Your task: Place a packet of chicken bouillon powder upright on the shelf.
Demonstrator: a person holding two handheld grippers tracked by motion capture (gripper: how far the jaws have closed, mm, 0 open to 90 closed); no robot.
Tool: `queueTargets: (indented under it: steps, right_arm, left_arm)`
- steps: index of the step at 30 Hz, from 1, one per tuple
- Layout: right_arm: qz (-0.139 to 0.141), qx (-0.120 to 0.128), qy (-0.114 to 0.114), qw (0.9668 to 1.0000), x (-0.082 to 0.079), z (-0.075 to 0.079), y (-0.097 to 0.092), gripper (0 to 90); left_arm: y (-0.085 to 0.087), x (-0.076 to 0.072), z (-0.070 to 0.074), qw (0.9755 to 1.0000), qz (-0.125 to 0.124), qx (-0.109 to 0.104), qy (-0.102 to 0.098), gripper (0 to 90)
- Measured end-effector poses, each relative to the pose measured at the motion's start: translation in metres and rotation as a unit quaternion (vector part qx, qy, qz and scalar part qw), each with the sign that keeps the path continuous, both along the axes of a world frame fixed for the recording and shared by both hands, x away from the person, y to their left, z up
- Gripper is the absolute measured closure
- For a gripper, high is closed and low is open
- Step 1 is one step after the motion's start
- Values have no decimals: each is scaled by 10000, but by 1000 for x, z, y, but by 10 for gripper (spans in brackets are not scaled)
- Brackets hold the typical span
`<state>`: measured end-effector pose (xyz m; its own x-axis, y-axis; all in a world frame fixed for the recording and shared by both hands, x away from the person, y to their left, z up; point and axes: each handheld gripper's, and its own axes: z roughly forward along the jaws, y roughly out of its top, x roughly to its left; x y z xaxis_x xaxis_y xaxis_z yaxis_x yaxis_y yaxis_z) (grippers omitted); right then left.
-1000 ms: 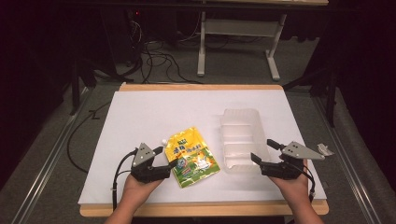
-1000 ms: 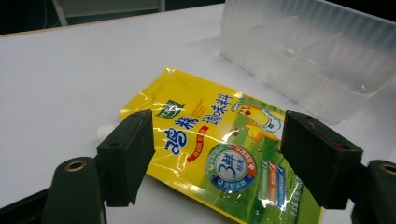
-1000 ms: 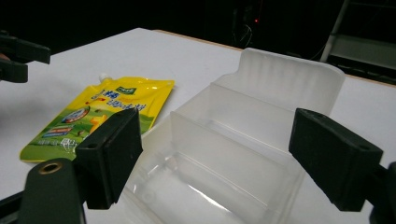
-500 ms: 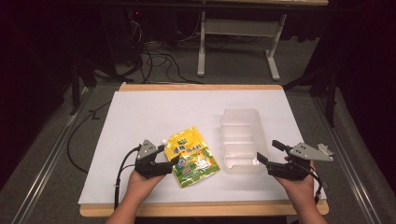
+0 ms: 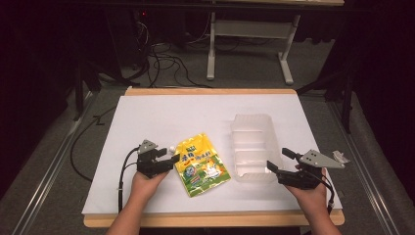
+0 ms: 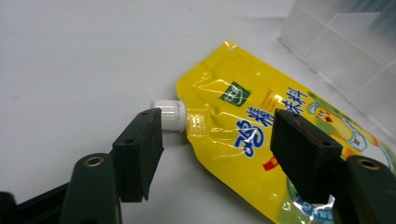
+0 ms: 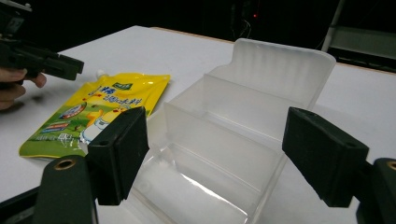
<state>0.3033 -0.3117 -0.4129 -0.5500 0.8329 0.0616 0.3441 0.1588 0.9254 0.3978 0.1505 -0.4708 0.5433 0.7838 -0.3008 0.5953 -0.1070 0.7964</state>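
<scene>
1. The pouch (image 5: 201, 164) is yellow, with a white cap (image 5: 172, 148) at one corner. It lies flat on the white table (image 5: 161, 117), near the front edge and left of centre.
2. The left gripper (image 5: 166, 161) sits at the pouch's left edge, at the cap end. The left hand (image 5: 146, 185) holds it from below in the high view.
3. In the left gripper view the jaws stand apart and straddle the spout corner. One jaw is just beside the cap (image 6: 169, 114); the other is over the printed face of the pouch (image 6: 261, 135). The jaws have just been closing, with the pouch corner between them. The pads do not press on it.
4. The clear bin (image 5: 253, 147) stands just to the right of the pouch. It has cross dividers, and its compartments hold nothing.
5. The right gripper (image 5: 280, 163) is at the bin's near right corner, held by the right hand (image 5: 313, 193). Its jaws stand wide apart.
6. In the right gripper view the bin (image 7: 243, 126) lies ahead between the two jaws. No pad touches its wall.
7. The same view shows the pouch (image 7: 91, 116) to the left of the bin, with the left gripper (image 7: 70, 65) above its far end.
</scene>
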Motion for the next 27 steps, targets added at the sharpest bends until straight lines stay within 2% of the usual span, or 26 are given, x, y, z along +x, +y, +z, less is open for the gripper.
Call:
queueTargets:
  steps: [2,3,5,8,9,11,14,16,18,21,24,27]
  right_arm:
    - [6,-19,15,10000,0,0,1,230]
    - [16,-29,-2,10000,0,0,1,230]
    - [20,-16,3,10000,0,0,1,232]
    - [28,3,6,10000,0,-1,0,234]
    - [29,5,9,10000,0,-1,0,235]
    - [36,-7,-1,10000,0,-1,1,236]
    - [52,-4,0,10000,-1,0,2,236]
    - [57,-26,-16,10000,-1,0,2,237]
    - [47,-17,3,10000,-1,-1,2,237]
    - [29,-7,25,10000,-1,-1,2,238]
    - [36,2,-3,10000,-1,0,1,241]
    - [22,2,-18,10000,-2,0,1,242]
  left_arm:
    - [0,4,-3,9998,54,-63,197,372]
    - [0,5,-6,9993,40,-133,345,382]
    - [0,7,-8,9985,8,-190,513,397]
    - [-2,9,-11,9972,-13,-267,691,413]
    - [-3,10,-12,9967,-92,-299,752,412]
    - [-6,14,-14,9961,-128,-286,829,407]
    - [-5,18,-15,9932,-73,-579,1005,423]
    - [-3,19,-16,9917,-100,-676,1087,446]
    - [1,20,-18,9879,-139,-897,1257,503]
    - [4,20,-20,9850,-184,-1044,1358,606]
    - [0,17,-18,9872,-261,-952,1256,676]
    - [-3,13,-16,9876,-375,-977,1168,711]
